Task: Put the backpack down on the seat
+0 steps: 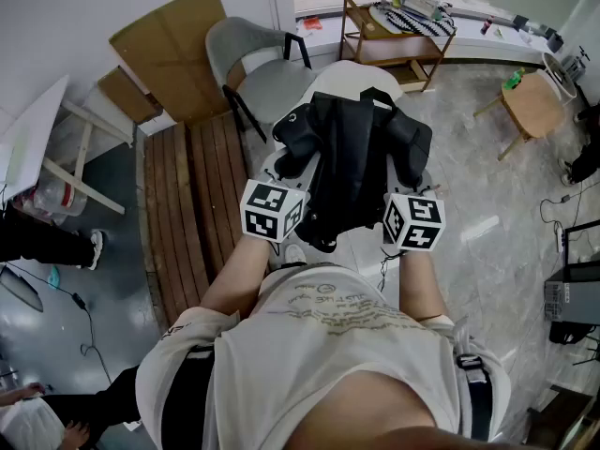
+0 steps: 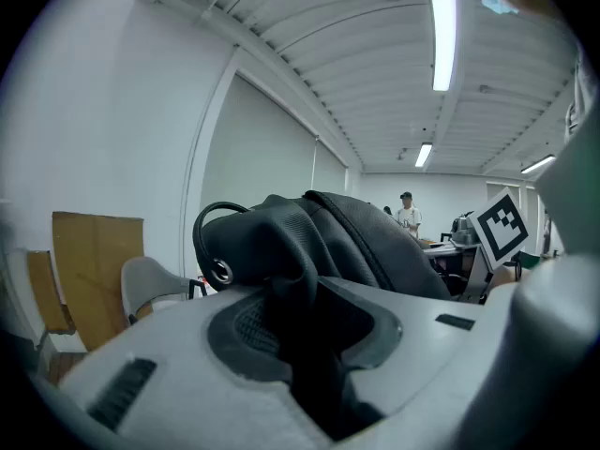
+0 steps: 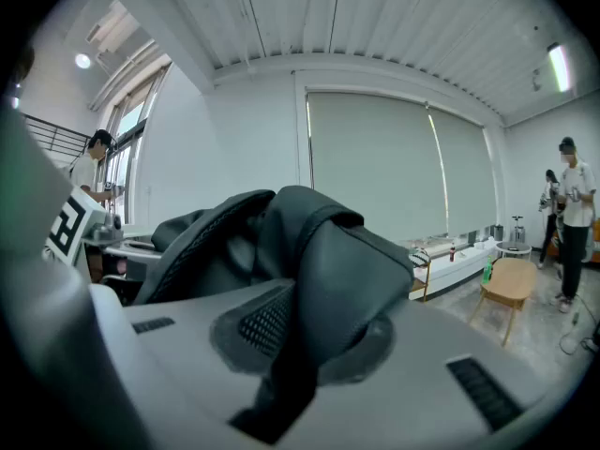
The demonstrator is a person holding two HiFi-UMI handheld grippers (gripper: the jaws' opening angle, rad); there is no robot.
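A black backpack (image 1: 352,157) hangs between my two grippers, in front of the person's chest. My left gripper (image 1: 287,171) is shut on a padded strap at its left side. That strap (image 2: 281,261) runs down between the jaws of the left gripper (image 2: 314,364). My right gripper (image 1: 409,182) is shut on the strap at the right side. The thick strap (image 3: 328,270) fills the gap of the right gripper (image 3: 295,354). A white rounded seat (image 1: 339,76) shows just beyond and under the backpack's top. Whether the backpack touches it I cannot tell.
A grey chair (image 1: 246,59) stands left of the white seat. A slatted wooden bench (image 1: 192,204) and cardboard sheets (image 1: 173,50) lie further left. A wooden shelf (image 1: 394,36) and a small wooden table (image 1: 530,101) stand at the back right. People stand in the room's background (image 3: 572,214).
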